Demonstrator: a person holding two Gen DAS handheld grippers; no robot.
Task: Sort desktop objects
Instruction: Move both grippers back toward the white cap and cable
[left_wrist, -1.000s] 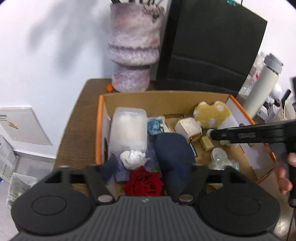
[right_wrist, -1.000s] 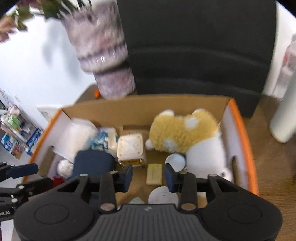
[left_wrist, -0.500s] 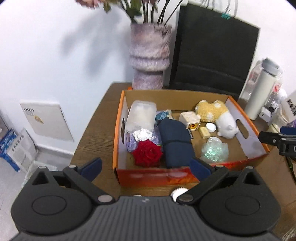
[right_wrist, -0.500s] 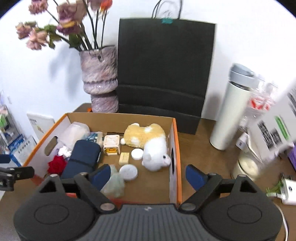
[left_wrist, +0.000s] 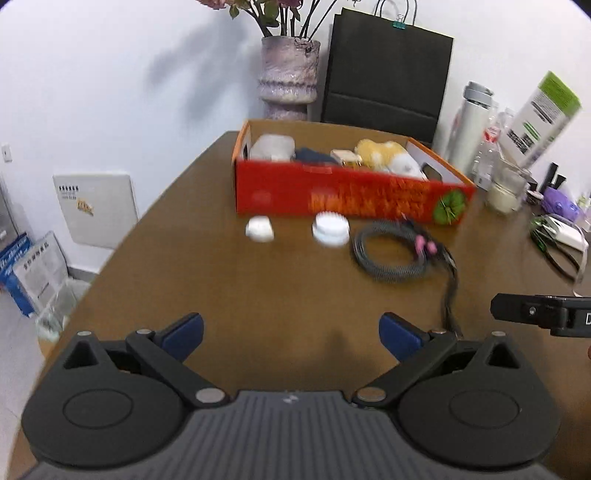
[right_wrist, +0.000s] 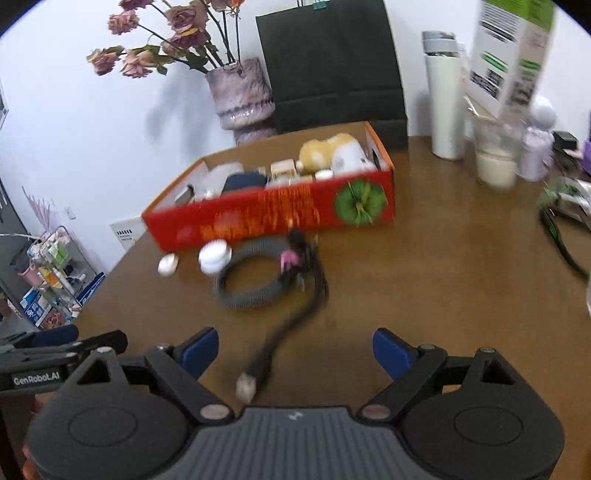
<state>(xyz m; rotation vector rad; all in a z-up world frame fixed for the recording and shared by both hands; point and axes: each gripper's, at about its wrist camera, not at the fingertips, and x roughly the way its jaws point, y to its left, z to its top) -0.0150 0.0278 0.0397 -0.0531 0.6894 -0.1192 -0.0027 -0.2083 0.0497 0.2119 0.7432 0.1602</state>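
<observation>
A red cardboard box (left_wrist: 343, 195) (right_wrist: 273, 218) stands mid-table and holds a plush toy (left_wrist: 384, 155), a navy case (right_wrist: 243, 181) and small items. In front of it lie a white cap (left_wrist: 260, 229), a white ridged lid (left_wrist: 330, 228) (right_wrist: 215, 254) and a coiled grey cable (left_wrist: 391, 254) (right_wrist: 255, 280) with a black lead running toward me. My left gripper (left_wrist: 291, 332) is open and empty above the near table edge. My right gripper (right_wrist: 295, 349) is open and empty, over the cable's plug end (right_wrist: 246, 387).
A vase of dried roses (right_wrist: 240, 96) and a black paper bag (left_wrist: 384, 74) stand behind the box. A white flask (left_wrist: 469, 125), a glass jar (right_wrist: 495, 158), a carton (left_wrist: 543, 110) and clutter crowd the right side. The wooden table (left_wrist: 221, 295) ends at left.
Both grippers have pulled back and down from above the box to the near table. Both have opened wide and are empty. The loose items in front of the box have come into view.
</observation>
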